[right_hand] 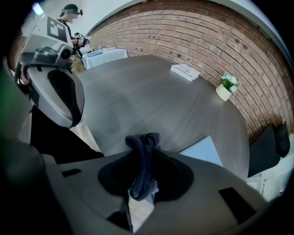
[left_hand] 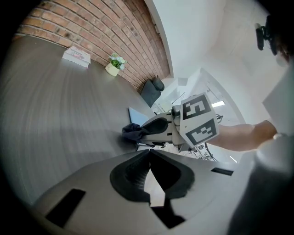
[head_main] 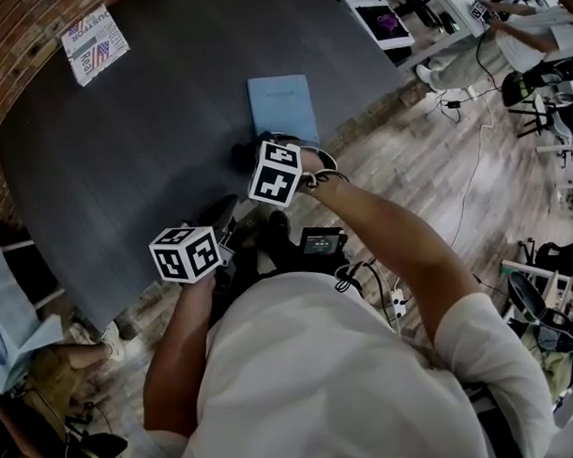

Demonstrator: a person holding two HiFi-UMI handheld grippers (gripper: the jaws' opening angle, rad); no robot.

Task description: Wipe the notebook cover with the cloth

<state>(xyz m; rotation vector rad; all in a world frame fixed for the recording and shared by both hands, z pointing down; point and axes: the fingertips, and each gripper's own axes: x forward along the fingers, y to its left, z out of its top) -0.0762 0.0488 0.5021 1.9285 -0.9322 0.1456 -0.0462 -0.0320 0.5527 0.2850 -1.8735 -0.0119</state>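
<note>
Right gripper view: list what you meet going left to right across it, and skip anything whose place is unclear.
left gripper → cloth → booklet → potted plant → dark chair

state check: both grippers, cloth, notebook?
left gripper: jaws shut, nothing between them
right gripper: jaws shut on the cloth
cloth: bunched, pinched in the right gripper
notebook: closed, flat on the table
</note>
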